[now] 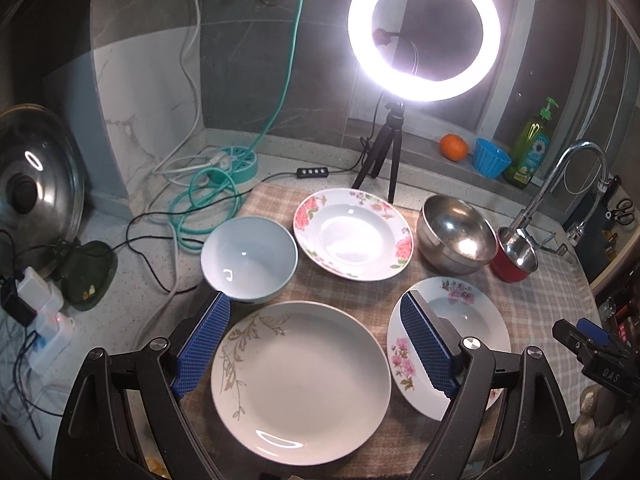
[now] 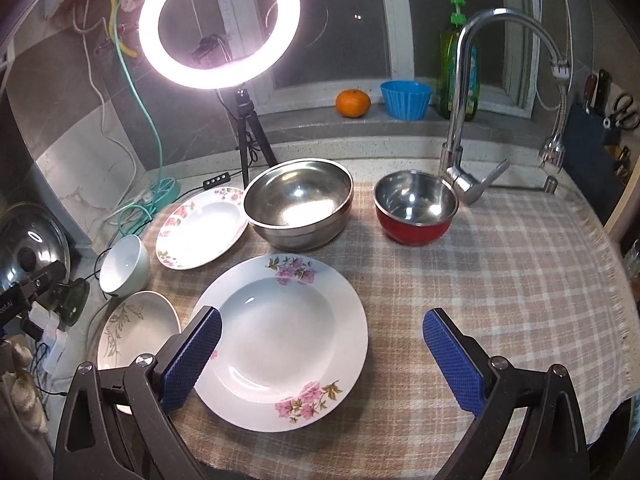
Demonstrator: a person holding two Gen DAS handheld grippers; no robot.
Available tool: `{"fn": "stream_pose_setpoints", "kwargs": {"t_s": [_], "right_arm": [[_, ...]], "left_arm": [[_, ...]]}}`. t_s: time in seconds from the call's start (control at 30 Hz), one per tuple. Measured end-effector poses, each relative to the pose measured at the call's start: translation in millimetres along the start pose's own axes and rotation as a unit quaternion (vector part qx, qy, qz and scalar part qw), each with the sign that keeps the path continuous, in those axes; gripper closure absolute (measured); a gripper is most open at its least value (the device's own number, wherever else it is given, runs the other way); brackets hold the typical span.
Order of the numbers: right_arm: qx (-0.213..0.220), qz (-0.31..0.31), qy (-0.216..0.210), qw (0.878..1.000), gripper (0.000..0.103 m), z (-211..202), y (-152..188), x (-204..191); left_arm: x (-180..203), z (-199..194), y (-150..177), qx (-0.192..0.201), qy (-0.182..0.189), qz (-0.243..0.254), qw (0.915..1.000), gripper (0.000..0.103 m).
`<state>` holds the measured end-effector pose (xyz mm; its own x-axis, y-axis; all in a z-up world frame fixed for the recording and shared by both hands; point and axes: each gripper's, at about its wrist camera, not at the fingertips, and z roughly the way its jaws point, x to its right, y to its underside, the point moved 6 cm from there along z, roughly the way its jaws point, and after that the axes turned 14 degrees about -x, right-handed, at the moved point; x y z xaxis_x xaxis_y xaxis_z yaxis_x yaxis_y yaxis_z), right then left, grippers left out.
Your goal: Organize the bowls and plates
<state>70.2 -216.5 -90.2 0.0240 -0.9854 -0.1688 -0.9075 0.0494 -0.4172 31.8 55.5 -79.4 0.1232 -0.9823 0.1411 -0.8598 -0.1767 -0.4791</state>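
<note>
On the plaid cloth (image 2: pixel 500 264) lie a leaf-pattern plate (image 1: pixel 304 368), a purple-flower deep plate (image 2: pixel 280 340), a pink-flower deep plate (image 1: pixel 352 236), a pale blue bowl (image 1: pixel 248 260), a large steel bowl (image 2: pixel 298 200) and a red-sided steel bowl (image 2: pixel 416 206). My left gripper (image 1: pixel 316 312) is open and empty, hovering over the leaf-pattern plate. My right gripper (image 2: pixel 322 324) is open and empty, over the right side of the purple-flower plate (image 1: pixel 460 320). The right gripper shows at the far right of the left wrist view (image 1: pixel 592 344).
A lit ring light on a tripod (image 1: pixel 424 32) stands behind the dishes. A tap (image 2: pixel 472 112) rises at the back right. An orange (image 2: pixel 352 102), a blue cup (image 2: pixel 406 98) and a soap bottle (image 2: pixel 456 64) sit on the sill. Cables (image 1: pixel 200 200) and a pot lid (image 1: pixel 36 184) lie left.
</note>
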Motion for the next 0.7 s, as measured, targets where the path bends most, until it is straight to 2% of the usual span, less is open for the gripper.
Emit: {"fn": "stream_pose_setpoints", "kwargs": {"t_s": [0.1,0.23,0.3,0.37,0.5,0.57,0.7], "right_arm": [[-0.018,0.016,-0.016,1.000,0.013,10.7,4.4,5.2],[-0.035,0.033,-0.020,0.999,0.015,22.9,10.4,15.1],[-0.043,0.041,-0.022,0.998,0.020,28.9,12.3,20.6],[-0.055,0.050,-0.028,0.997,0.032,35.9,14.2,25.5],[-0.078,0.071,-0.045,0.993,0.040,50.2,20.8,36.1],[-0.088,0.079,-0.051,0.992,0.048,55.8,23.3,40.2],[-0.099,0.088,-0.058,0.990,0.051,65.8,25.2,46.4]], "left_arm": [[-0.5,9.1,4.4,-0.021,0.010,-0.002,0.9997,0.020],[3.0,23.6,8.4,-0.047,0.025,0.001,0.9986,0.032],[7.0,33.0,9.5,-0.063,0.031,0.008,0.9975,0.040],[10.5,42.4,10.2,-0.078,0.034,0.013,0.9963,0.047],[17.2,59.4,11.6,-0.109,0.051,0.019,0.9926,0.050],[21.1,67.8,11.6,-0.123,0.055,0.023,0.9907,0.052],[29.9,82.3,10.3,-0.151,0.071,0.033,0.9854,0.056]]}}
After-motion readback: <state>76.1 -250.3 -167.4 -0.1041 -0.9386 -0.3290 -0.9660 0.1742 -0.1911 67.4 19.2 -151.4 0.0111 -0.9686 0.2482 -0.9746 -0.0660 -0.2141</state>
